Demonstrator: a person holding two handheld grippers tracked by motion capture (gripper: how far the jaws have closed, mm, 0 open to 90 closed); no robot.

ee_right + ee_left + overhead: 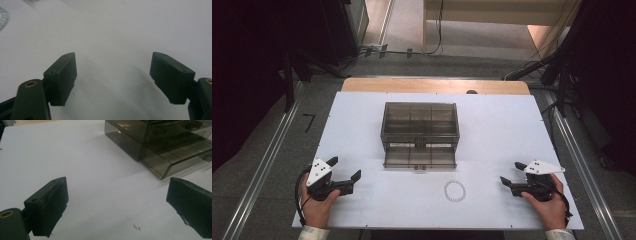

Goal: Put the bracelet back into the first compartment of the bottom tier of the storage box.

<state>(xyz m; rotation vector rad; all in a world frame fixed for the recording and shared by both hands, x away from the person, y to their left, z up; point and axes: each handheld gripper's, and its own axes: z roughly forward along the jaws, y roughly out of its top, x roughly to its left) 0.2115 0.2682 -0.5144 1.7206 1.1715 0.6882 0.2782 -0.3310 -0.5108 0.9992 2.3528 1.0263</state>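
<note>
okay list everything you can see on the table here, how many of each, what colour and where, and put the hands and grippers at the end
table top: one, white, wooden edge at the far side
drawer box: one, smoky clear plastic, centre of the table, bottom drawer pulled out toward the person
bead bracelet: one, pale, lying flat in front of the drawer
left gripper: one, black, near left of the table, jaws open, nothing in them
right gripper: one, black, near right, jaws open, nothing in them
hands: two, left hand, right hand, each holding its gripper

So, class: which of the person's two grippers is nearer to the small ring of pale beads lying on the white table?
Right. The right gripper sits just right of the ring of pale beads; the left gripper lies farther off, to its left.
</note>
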